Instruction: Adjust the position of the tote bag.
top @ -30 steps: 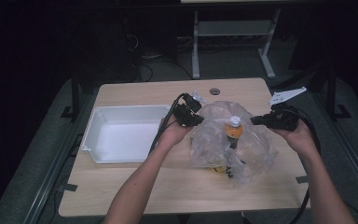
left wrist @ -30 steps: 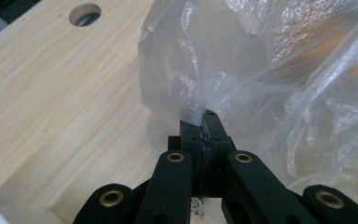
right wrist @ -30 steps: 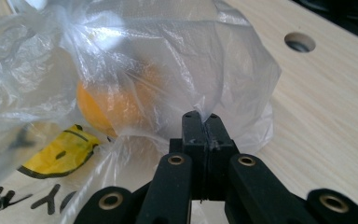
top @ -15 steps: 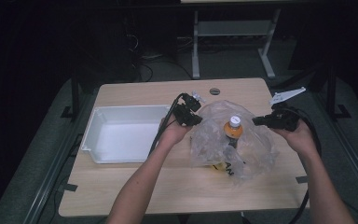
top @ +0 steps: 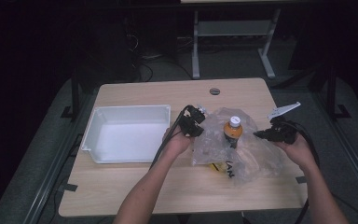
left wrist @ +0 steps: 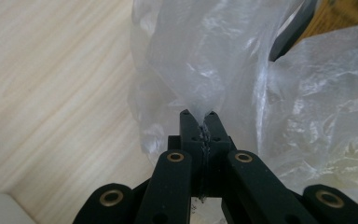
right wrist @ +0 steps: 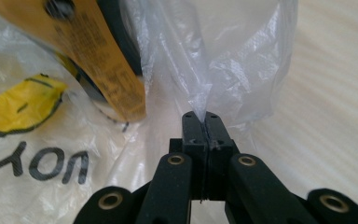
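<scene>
The left gripper [left wrist: 200, 122] is pressed together on a pinch of thin film at the left edge of the crinkled, clear plastic bag [top: 242, 149]; the film is seen gathered into the closed jaws in the left gripper view. The right gripper [right wrist: 202, 122] is likewise clamped on a fold of the bag's right edge. Between the two, in the high view, the bag is held spread sideways, its mouth stretched from the left gripper [top: 196, 122] to the right gripper [top: 266, 135].

Inside the bag stands an orange bottle with a white cap [top: 233, 130], upright, its long axis vertical, roughly midway between the grippers and a little nearer the left one. The bag rests on the pale wooden counter [top: 135, 186], right of centre. A shallow white plastic tray [top: 126, 135] lies just to the left of the left hand [top: 177, 141], so that side is judged the nearer for any transfer.
</scene>
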The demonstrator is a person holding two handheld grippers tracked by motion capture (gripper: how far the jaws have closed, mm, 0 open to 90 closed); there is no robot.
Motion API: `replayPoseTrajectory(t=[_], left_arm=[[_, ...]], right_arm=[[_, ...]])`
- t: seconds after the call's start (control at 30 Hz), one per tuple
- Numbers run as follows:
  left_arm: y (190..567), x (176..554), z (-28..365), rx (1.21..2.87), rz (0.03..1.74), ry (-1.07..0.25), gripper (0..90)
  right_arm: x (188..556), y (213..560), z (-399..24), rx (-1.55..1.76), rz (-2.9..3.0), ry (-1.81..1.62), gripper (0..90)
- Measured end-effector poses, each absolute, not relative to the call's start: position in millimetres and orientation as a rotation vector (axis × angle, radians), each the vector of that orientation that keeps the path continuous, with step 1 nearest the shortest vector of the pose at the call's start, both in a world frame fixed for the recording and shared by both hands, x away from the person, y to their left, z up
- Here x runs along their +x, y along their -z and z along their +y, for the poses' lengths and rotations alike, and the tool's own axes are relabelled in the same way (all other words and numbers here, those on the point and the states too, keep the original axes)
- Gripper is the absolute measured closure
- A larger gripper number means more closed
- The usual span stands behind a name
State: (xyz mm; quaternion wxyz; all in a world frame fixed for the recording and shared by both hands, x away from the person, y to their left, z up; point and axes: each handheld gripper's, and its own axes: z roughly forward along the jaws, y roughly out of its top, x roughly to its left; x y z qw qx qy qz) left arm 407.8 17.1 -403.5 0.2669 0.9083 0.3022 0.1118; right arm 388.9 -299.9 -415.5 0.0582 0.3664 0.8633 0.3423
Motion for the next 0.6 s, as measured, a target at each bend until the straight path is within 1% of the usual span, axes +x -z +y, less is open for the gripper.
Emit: replayPoseTrajectory(t=[0.27,0.6], left_arm=[[429,401,14,2.482,0.829,-0.280,89.8],[445,394,13,2.501,0.820,-0.281,89.8]], right_arm=[[386,440,-302,1.147,2.661,-0.968,89.1],[385,460,-302,1.185,2.666,-0.943,89.2]])
